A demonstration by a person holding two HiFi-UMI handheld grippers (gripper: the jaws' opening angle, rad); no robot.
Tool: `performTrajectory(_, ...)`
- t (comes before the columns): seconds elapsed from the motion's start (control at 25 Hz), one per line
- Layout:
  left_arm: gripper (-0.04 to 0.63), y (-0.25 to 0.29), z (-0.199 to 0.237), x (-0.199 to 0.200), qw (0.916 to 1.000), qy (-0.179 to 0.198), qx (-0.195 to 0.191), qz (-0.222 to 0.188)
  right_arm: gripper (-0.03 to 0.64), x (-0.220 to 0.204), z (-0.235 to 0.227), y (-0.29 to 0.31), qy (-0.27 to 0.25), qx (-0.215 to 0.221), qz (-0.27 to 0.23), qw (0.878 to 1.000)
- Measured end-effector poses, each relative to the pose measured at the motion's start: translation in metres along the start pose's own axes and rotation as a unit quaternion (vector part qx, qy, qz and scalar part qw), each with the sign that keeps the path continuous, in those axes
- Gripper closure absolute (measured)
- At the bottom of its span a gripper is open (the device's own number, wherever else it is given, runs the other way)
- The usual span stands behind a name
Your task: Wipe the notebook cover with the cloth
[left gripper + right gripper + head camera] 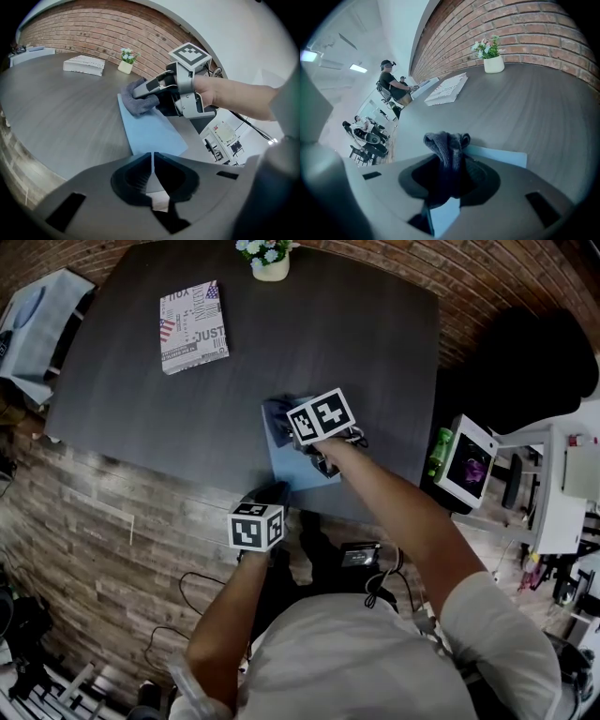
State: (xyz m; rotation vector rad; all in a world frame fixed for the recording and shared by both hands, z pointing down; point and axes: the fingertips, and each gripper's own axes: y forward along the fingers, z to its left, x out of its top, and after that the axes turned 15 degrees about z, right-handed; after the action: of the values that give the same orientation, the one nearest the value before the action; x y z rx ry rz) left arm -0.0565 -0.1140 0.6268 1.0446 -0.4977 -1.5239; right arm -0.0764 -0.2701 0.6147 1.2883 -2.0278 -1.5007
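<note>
Patterned book (193, 326) is seen at the upper left of the head view, laid flat on the dark table (122, 399), well apart from both grippers. A small flower pot (270, 261) is set at the table's far edge, top centre, close to the brick wall (469, 287).

Lower down, just left of centre, the left gripper (278, 489) is held at the table's near edge. In the left gripper view its jaws are pressed together with only a hairline slit between them, and nothing is caught there.

Now the centre of the frame: the blue notebook (292, 476) lies flat on the table near the front edge, just beyond the left gripper. Its pale blue cover is seen plainly in the left gripper view, running from mid-frame toward the lower right. The dark grey cloth (277, 414) is bunched at the notebook's far corner, partly on the cover and partly over its edge.

The cloth is pinched by the right gripper (449, 173). In the right gripper view the fabric is clamped between the jaws and spills out in a crumpled knot beyond the tips, with the blue cover showing underneath. The marker cube (322, 415) is tilted up just right of the cloth.

At the far right, a white cart (553, 512) is parked off the table, with a green bottle (439, 452) beside it.
</note>
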Motion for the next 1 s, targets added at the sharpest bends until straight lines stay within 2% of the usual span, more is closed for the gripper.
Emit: performTrajectory(1.0, 0.574, 0.002, 0.003, 0.0, 0.9997, 0.01, 0.02, -0.005, 0.495, -0.033, -0.067, -0.038, 0.033, -0.059, 0.001, 0.998)
